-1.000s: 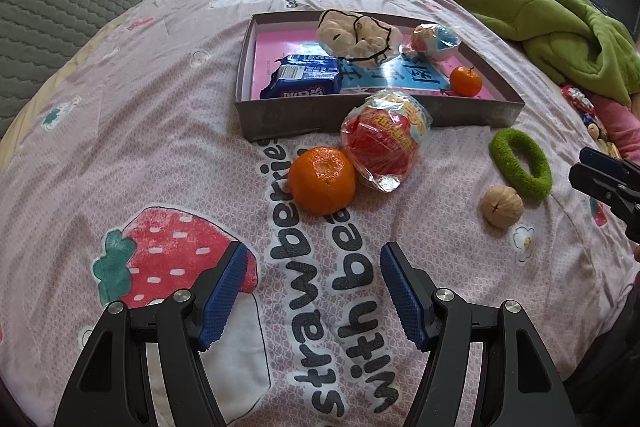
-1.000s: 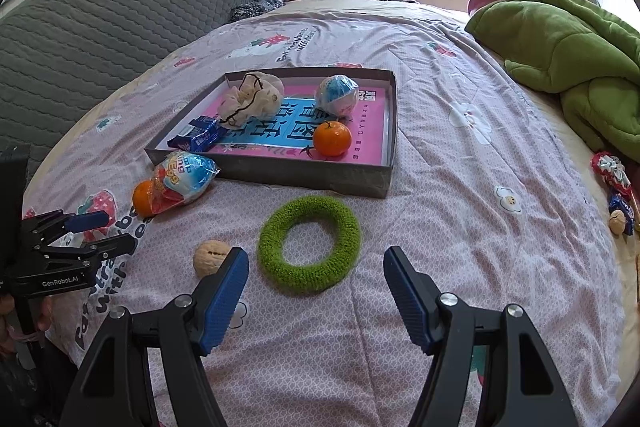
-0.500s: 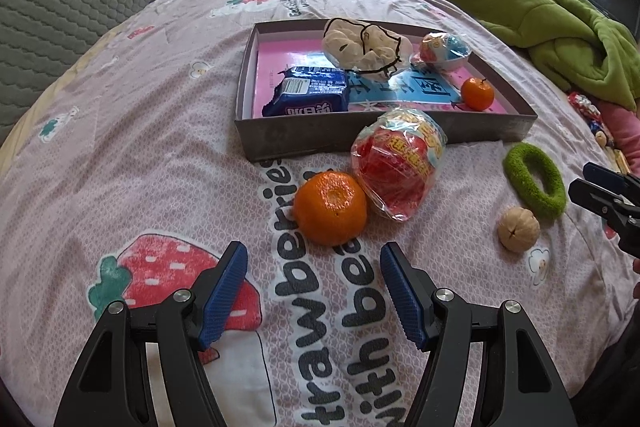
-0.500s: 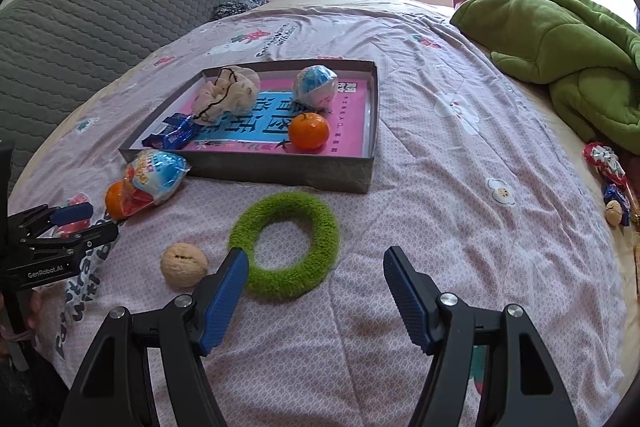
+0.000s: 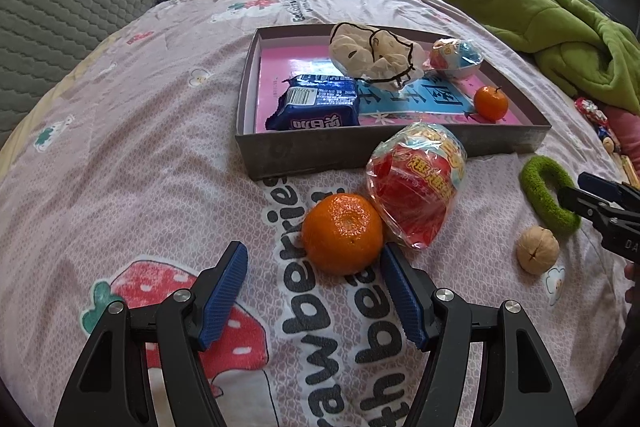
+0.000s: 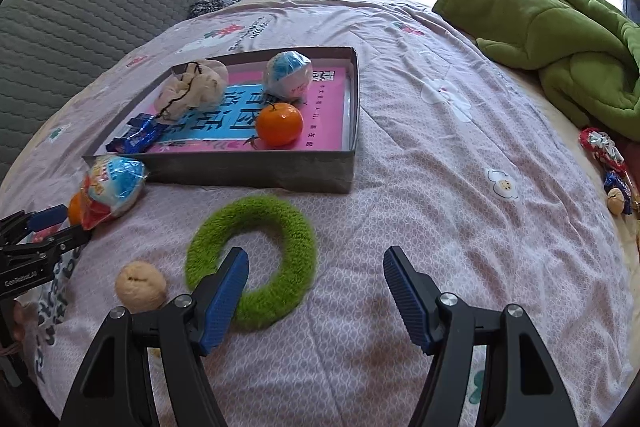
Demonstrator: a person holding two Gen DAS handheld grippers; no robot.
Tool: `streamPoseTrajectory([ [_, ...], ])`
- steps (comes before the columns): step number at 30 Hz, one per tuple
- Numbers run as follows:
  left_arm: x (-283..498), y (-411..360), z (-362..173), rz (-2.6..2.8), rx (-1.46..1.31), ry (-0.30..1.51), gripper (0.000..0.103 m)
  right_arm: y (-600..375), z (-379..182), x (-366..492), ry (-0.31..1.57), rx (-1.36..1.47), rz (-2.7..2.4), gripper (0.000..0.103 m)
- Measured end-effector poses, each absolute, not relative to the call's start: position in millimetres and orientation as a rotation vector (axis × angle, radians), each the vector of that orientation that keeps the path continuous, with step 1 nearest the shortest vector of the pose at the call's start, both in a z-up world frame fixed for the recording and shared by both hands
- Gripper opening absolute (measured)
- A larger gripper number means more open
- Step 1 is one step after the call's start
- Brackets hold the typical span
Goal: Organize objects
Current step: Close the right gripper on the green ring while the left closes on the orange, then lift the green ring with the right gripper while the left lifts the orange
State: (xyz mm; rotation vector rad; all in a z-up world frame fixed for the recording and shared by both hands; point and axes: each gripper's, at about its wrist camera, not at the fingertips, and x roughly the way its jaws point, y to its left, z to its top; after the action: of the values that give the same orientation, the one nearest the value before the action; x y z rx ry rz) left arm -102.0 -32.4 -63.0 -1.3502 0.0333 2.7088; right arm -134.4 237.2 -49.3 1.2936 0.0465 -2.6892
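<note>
Pink printed bedding [image 5: 140, 155] with a strawberry picture and large lettering covers the bed where everything lies. Nearest, the left gripper [image 5: 312, 267] hangs with its jaws wide apart and nothing between them, its right pad just beside the large orange [image 5: 342, 233]. A red wrapped snack [image 5: 416, 187] touches that orange on its far right side. To the right, the right gripper [image 6: 314, 273] is likewise spread wide and holds nothing; its left finger sits over the hole of the green fuzzy ring [image 6: 280, 247], with the walnut [image 6: 140, 287] near the ring's left. Farther off, the shallow grey tray [image 5: 248, 99] with a pink lining holds a blue snack packet [image 5: 316, 107], a cream scrunchie [image 5: 372, 55], a small orange [image 5: 491, 103] and a blue-and-white wrapped ball [image 6: 289, 74]. Beyond, at far right, a green blanket [image 6: 560, 27] is heaped; a grey quilted headboard [image 6: 88, 7] stands at far left.
</note>
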Motion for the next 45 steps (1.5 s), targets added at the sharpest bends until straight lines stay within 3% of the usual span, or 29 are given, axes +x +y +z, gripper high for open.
streamPoseTrajectory([
  [10, -109, -31, -67, 2.703, -1.326, 0.028, 0.07, 228, -56, -141, 0.085, 1.277, -2.695, 0.069],
  [13, -109, -31, -67, 2.697, -1.31, 0.01, 0.062, 225, -58, -142, 0.096, 1.282, -2.689, 0.068],
  [17, -109, -27, -65, 2.671, -1.288, 0.008, 0.044, 224, -60, -142, 0.08, 1.284, -2.673, 0.05],
  [20, -107, -21, -65, 2.671, -1.28, 0.05, 0.043, 223, -60, -141, 0.081, 1.274, -2.66, 0.035],
  [26, -108, -26, -64, 2.666, -1.275, 0.01, 0.042, 223, -59, -140, 0.068, 1.26, -2.646, 0.018],
  [45, -94, -32, -43, 2.745, -1.205, 0.04, 0.042, 227, -31, -128, 0.019, 1.112, -2.678, 0.015],
])
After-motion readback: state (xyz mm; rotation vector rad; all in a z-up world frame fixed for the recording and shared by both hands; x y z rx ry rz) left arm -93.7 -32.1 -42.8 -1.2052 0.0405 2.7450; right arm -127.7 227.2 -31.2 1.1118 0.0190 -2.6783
